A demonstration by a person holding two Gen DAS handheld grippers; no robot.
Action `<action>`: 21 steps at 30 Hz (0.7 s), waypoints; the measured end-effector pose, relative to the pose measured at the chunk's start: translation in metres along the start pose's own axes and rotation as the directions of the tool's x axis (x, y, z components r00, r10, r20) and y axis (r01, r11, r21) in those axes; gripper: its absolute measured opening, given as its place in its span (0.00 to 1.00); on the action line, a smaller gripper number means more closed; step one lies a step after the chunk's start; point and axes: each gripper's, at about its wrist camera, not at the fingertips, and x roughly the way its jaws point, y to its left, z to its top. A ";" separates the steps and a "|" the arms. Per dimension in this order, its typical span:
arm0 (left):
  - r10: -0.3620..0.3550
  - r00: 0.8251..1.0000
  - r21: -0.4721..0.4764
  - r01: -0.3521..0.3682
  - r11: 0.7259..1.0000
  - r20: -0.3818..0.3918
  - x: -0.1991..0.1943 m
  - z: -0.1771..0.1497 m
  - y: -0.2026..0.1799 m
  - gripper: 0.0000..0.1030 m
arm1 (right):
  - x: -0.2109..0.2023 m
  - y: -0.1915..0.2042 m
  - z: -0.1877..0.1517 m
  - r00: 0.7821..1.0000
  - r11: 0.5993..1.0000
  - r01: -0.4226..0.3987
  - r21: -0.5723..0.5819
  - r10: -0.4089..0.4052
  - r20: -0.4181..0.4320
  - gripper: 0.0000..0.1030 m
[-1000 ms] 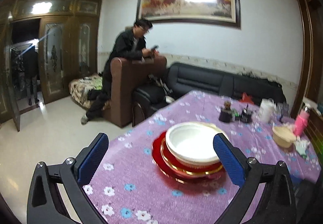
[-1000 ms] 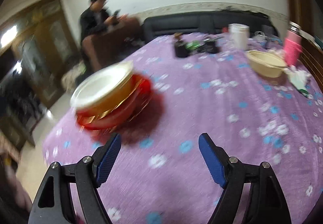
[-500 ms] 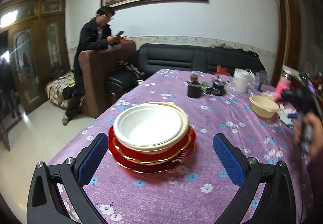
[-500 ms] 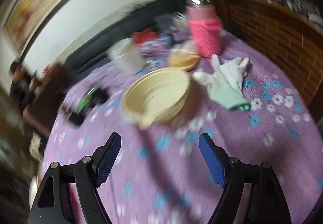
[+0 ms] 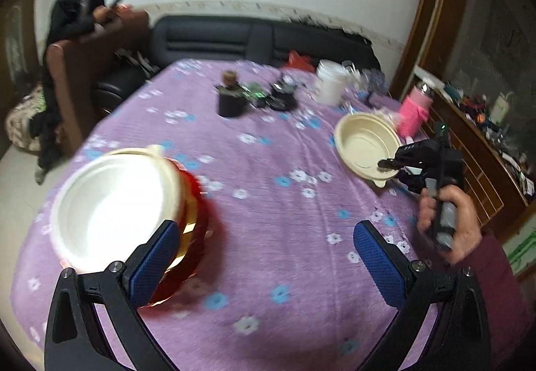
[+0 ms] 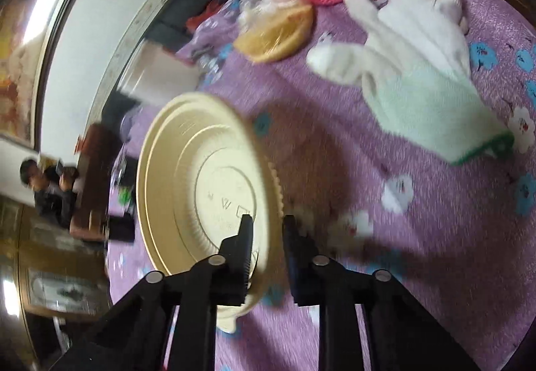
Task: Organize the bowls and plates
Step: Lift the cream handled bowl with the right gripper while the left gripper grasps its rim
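Observation:
A stack with a white bowl on top of gold-rimmed red plates sits on the purple flowered tablecloth at the left. My left gripper is open and empty, just right of the stack. A cream bowl sits at the table's right side. My right gripper is shut on the near rim of the cream bowl, one finger inside and one outside. The right gripper also shows in the left wrist view, held by a hand.
A white glove, a pink knitted bottle and a small orange dish lie by the cream bowl. A white tub and dark jars stand at the table's far end. A wooden cabinet is at the right.
My right gripper swung from the stack over to the cream bowl and shut on its rim. My left gripper moved closer to the stack, which now sits at its left finger.

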 end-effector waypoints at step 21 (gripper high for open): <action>-0.177 0.959 -0.106 0.157 0.982 -0.223 0.062 -0.010 -0.013 0.20 | -0.028 0.055 -0.134 0.905 0.922 -0.288 -0.260 0.173 -0.388 0.15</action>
